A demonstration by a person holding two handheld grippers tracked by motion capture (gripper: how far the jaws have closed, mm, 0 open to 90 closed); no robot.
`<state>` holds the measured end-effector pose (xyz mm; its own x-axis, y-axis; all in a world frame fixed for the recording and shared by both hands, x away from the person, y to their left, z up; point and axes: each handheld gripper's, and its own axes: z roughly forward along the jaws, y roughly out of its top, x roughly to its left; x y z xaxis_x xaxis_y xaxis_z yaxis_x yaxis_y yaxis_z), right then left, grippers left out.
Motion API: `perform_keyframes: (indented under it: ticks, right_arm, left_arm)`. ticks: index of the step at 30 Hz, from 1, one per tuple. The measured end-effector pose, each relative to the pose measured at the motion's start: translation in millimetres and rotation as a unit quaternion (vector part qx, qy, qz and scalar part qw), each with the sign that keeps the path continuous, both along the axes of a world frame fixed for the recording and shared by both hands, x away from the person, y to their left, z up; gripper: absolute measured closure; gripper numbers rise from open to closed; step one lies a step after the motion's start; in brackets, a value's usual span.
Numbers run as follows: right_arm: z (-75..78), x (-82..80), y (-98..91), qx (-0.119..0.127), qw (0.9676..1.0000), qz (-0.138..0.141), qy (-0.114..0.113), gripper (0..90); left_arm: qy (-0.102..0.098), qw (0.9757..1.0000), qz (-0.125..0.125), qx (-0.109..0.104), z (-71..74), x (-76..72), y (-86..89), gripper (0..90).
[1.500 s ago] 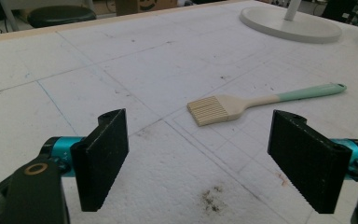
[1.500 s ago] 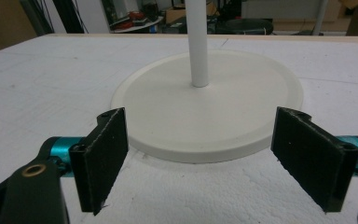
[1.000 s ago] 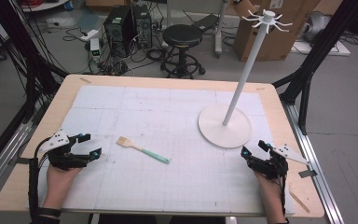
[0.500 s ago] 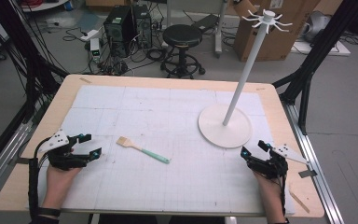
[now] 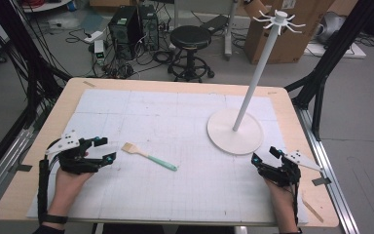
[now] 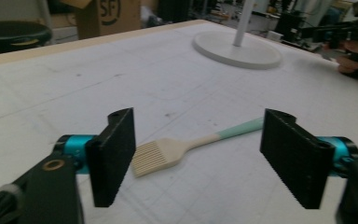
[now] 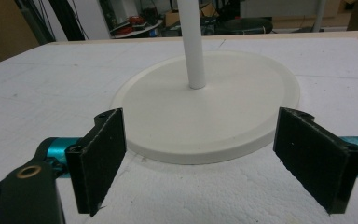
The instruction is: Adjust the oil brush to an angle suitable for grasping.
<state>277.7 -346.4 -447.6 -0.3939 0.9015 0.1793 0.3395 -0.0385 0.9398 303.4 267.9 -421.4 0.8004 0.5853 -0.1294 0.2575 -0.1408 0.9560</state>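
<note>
A small brush (image 5: pixel 148 156) with a cream head and mint-green handle lies flat on the white mat, left of centre; in the left gripper view the brush (image 6: pixel 177 148) rests just beyond the jaws. My left gripper (image 5: pixel 106 150) sits a little to the brush's left, open and holding nothing (image 6: pixel 200 158). A white stand (image 5: pixel 235 130) with a round base, a tall pole and hooks on top rises at the right. My right gripper (image 5: pixel 264 156) rests just in front of that base (image 7: pixel 205 112), open and holding nothing (image 7: pixel 214 163).
The wooden table (image 5: pixel 297 122) carries a white gridded mat (image 5: pixel 175 117). Beyond the far edge stand a black stool (image 5: pixel 190 41), computer cases (image 5: pixel 131 24), cables and a cardboard box (image 5: pixel 292 34). Black frame posts flank both sides.
</note>
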Motion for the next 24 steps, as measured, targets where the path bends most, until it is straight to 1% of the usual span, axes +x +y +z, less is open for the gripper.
perform_keyframes:
  ticks: [1,2,3,5,6,9,10,11,12,13,14,15,17,18,20,21,22,23,24]
  right_arm:
    - [0.0,-0.1,0.3,0.001,1.0000,0.000,0.001,16.3]
    - [0.0,-0.1,0.3,0.001,1.0000,0.000,0.001,16.3]
    - [0.0,0.1,0.4,-0.002,1.0000,0.000,0.001,16.4]
    - [0.0,0.2,0.6,-0.003,1.0000,0.000,0.001,16.4]
    - [0.0,0.6,0.5,-0.003,1.0000,0.000,0.000,16.4]
    - [-0.1,0.6,0.6,-0.003,1.0000,-0.001,0.001,16.4]
    - [0.0,0.6,0.5,-0.003,1.0000,-0.001,0.000,16.4]
    - [-0.1,0.6,0.6,-0.003,1.0000,-0.001,0.001,16.4]
    - [-0.1,0.6,0.6,-0.003,1.0000,-0.001,0.001,16.4]
    - [0.0,0.7,0.5,-0.004,1.0000,0.000,0.000,16.5]
    - [0.0,0.5,0.7,-0.002,1.0000,-0.001,0.002,16.5]
    - [-0.1,0.8,0.5,-0.003,1.0000,0.000,0.000,16.5]
    - [-0.1,0.5,0.7,-0.003,1.0000,0.000,0.002,16.5]
    - [-0.1,0.5,0.7,-0.003,1.0000,0.000,0.002,16.5]
    - [-0.1,0.6,0.7,-0.003,1.0000,0.000,0.001,16.5]
    - [-0.1,0.6,0.7,-0.003,1.0000,0.000,0.001,16.5]
    - [-0.1,0.6,0.8,-0.003,1.0000,0.000,0.001,16.5]
    - [-0.1,0.3,0.9,-0.003,1.0000,-0.001,0.002,16.5]
    - [-0.1,0.3,0.9,-0.003,1.0000,-0.001,0.002,16.5]
  left_arm:
    - [0.001,1.0000,-0.009,-0.002,0.2,0.3,-5.0,34.8]
    - [0.001,0.9998,-0.018,0.000,0.6,0.7,-9.9,34.8]
    - [0.002,0.9996,-0.026,0.005,0.9,0.7,-15.2,42.4]
    - [0.003,0.9989,-0.045,0.015,1.2,0.4,-26.3,48.6]
    - [0.004,0.9984,-0.054,0.017,1.1,0.4,-32.3,50.9]
    - [0.007,0.9967,-0.079,0.017,-0.1,0.7,-48.9,58.4]
    - [0.007,0.9961,-0.086,0.016,-0.9,1.0,-53.8,58.4]
    - [0.010,0.9955,-0.093,0.014,-1.9,1.1,-58.9,63.9]
    - [0.010,0.9948,-0.101,0.015,-3.1,1.6,-63.7,63.9]
    - [0.011,0.9938,-0.109,0.017,-4.6,1.9,-68.5,67.0]
    - [0.011,0.9929,-0.117,0.020,-6.2,1.9,-73.6,72.6]
    - [0.010,0.9920,-0.123,0.027,-7.5,1.7,-78.8,74.9]
    - [0.007,0.9909,-0.128,0.043,-10.1,-0.2,-89.7,79.9]
    - [0.007,0.9907,-0.128,0.046,-11.3,-1.2,-95.1,79.9]
    - [0.008,0.9899,-0.133,0.048,-13.5,-1.6,-104.4,85.4]
    - [0.011,0.9900,-0.132,0.049,-14.4,-1.6,-109.0,85.4]
    - [0.015,0.9894,-0.134,0.052,-15.4,-1.2,-113.1,88.0]
    - [0.021,0.9878,-0.141,0.062,-17.9,-0.5,-121.4,88.8]
    - [0.021,0.9878,-0.141,0.062,-17.9,-0.5,-121.4,89.2]
